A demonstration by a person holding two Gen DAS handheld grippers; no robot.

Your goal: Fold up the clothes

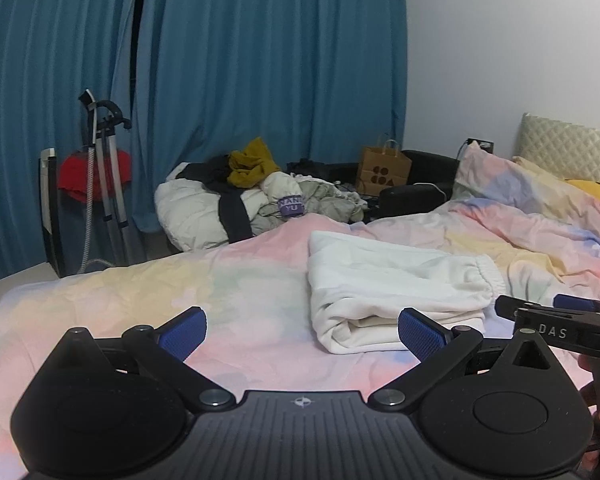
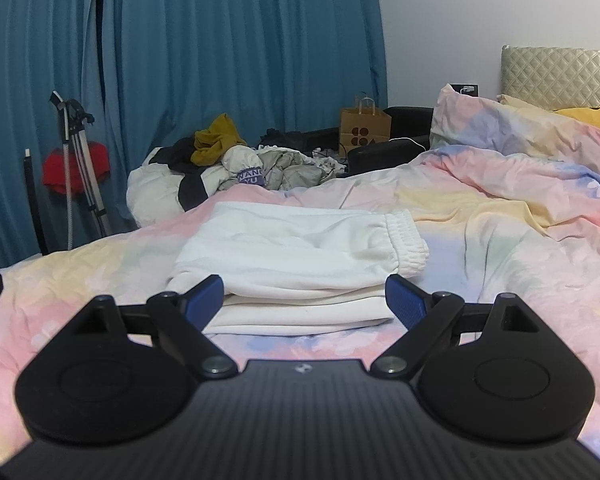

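Your right gripper (image 2: 304, 300) sits nearer the folded white garment (image 2: 300, 256), straight ahead of its fingers, long axis running crosswise near the bed's (image 2: 500, 208) foot edge; your left gripper (image 1: 302, 334) has it off to the right. Both jaws stand wide, holding nothing. Soft fleecy cloth, layered flat, elastic gathered cuff rightward, on a crumpled pastel cover

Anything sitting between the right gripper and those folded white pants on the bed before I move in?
Nothing visible. The right gripper is open, and the folded white pants lie straight ahead on the pastel duvet, their near edge between the fingertips. The left gripper, also open, sits off to the side, its fingers clear of that path.
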